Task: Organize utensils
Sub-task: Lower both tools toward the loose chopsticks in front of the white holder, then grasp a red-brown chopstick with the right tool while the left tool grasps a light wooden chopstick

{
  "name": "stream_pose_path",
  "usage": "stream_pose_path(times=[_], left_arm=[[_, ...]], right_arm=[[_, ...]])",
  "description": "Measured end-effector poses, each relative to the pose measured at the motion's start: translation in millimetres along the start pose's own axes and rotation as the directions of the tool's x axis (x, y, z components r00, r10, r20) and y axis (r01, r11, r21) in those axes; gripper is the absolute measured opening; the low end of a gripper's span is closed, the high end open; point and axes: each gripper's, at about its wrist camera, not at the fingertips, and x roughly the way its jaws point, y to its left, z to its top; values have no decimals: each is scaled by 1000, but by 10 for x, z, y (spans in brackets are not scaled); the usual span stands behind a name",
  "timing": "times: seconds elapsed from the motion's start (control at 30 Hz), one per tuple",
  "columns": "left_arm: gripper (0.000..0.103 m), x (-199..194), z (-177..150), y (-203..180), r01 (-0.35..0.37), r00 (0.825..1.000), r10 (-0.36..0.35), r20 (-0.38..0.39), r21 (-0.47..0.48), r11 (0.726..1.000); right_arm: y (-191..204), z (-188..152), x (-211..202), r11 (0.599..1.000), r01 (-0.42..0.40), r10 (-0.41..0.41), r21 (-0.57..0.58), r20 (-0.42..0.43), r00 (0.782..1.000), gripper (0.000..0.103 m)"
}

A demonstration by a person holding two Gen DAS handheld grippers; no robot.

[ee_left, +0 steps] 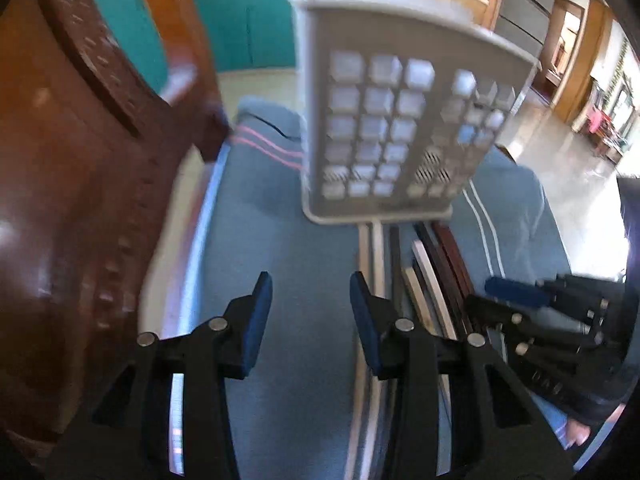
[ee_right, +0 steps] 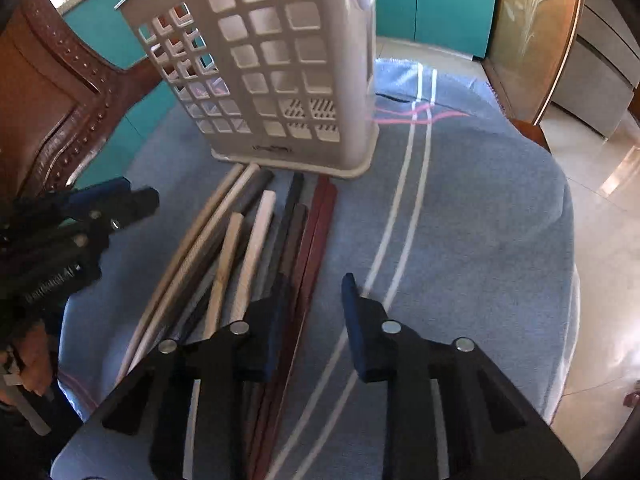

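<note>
Two fisheye views look down along hand-held grippers at a bench covered by a blue cloth with white and pink stripes.

In the right wrist view, a pale grey plastic utensil holder with square cut-outs stands upright in the upper centre of the frame. Just below it, a bundle of chopsticks in cream, grey, brown and dark red lies flat on the cloth, their far ends almost at the holder's base, running down toward the lower centre. The right gripper hangs at the bottom centre, its jaws partly apart with nothing pressed between them; its left finger overlaps the dark red sticks. The left gripper shows at the left edge, blurred.

In the left wrist view, the left gripper fills the bottom centre, jaws partly apart over bare cloth, holding nothing. The holder sits upper centre, and the chopsticks lie to the lower right. A brown wooden chair fills the left side.
</note>
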Motion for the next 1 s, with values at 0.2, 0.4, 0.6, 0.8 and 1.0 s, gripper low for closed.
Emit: stream_pose_path(times=[0.2,0.4,0.6,0.8,1.0], left_arm=[[41,220,-23,-55,9,998,-9,-65,6,1000],[41,348,-35,-44,28,996,-29,-79,-6,1000],[46,404,-17,-144,26,997,-25,-79,6,1000],[46,473,-7,-166,4,997,-3,-82,14,1000],[46,487,-1,-106,1,997,0,-80,12,1000]], right_arm=[[-140,-89,-105,999,40,-40,-16,-2,999,21],[-377,-35,-165,996,21,-25,91,33,999,21],[-380,44,-94,995,10,-14,99,43,999,22],[-518,82,-72,989,-47,45,141,20,999,21],[-648,113,-115,984,-12,6,179,33,999,21]])
